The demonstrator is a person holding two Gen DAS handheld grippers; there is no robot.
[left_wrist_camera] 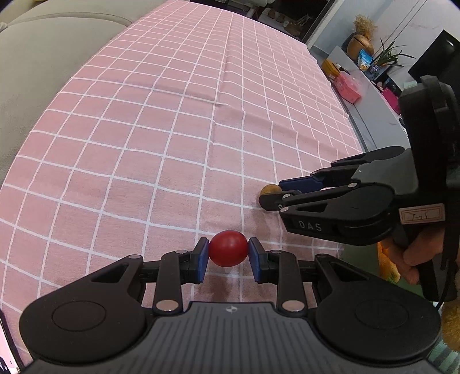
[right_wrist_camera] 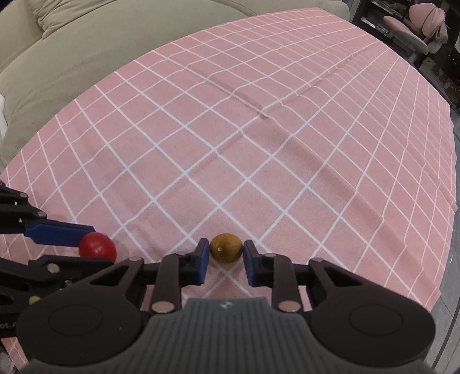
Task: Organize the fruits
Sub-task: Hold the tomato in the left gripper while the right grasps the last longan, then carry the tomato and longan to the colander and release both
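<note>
A small round red fruit (left_wrist_camera: 228, 248) sits between the blue pads of my left gripper (left_wrist_camera: 228, 256), which is shut on it just above the pink checked tablecloth (left_wrist_camera: 172, 129). It also shows at the left of the right wrist view (right_wrist_camera: 97, 245). A small brown-yellow fruit (right_wrist_camera: 225, 248) sits between the pads of my right gripper (right_wrist_camera: 225, 256), which is shut on it. In the left wrist view that brown fruit (left_wrist_camera: 270, 190) peeks out at the tip of the right gripper (left_wrist_camera: 273, 194), to the right of my left gripper.
A beige sofa (right_wrist_camera: 86, 43) borders the table's far side. A side counter (left_wrist_camera: 373, 95) with boxes, a vase and a plant stands beyond the table's right edge. A pink chair (right_wrist_camera: 419, 26) stands at the far right.
</note>
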